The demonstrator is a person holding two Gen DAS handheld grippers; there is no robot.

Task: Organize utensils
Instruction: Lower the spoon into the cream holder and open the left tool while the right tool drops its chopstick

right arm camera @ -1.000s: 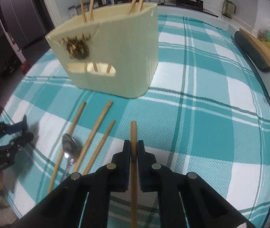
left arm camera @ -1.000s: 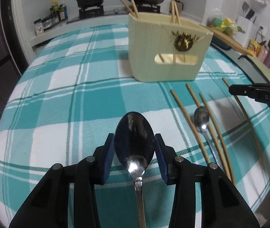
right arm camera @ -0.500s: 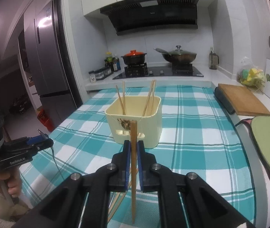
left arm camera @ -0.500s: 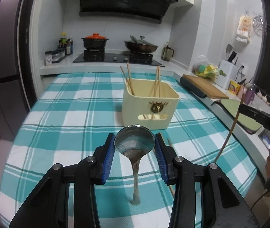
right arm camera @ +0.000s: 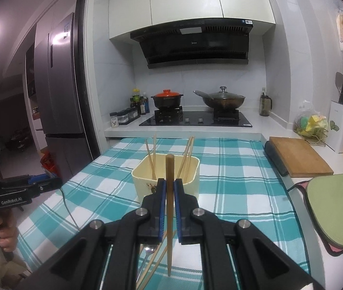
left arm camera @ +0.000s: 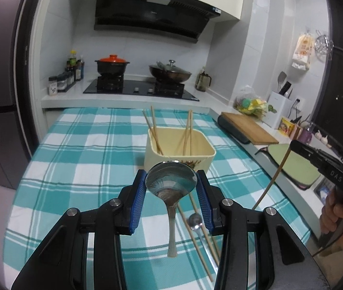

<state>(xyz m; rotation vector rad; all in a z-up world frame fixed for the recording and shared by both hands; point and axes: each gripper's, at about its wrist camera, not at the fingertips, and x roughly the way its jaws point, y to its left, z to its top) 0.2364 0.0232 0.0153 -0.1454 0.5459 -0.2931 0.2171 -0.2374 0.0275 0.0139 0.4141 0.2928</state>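
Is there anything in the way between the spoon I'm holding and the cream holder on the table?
Nothing visible blocks it. The spoon, held by its bowl in the left gripper, hangs in open air before the holder. Inside, four chopsticks lean at the sides, leaving the middle free.

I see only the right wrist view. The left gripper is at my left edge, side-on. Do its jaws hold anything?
Observer: Yes. The left gripper has its jaws shut on the bowl of a large spoon, with the handle hanging down.
Operator: How does my chopstick look from that side?
Observer: Below the right gripper, the chopstick hangs slanted, not straight down.
Operator: Something metal lies under my jaws. What is it?
Observer: A small spoon, with its bowl end toward the holder.
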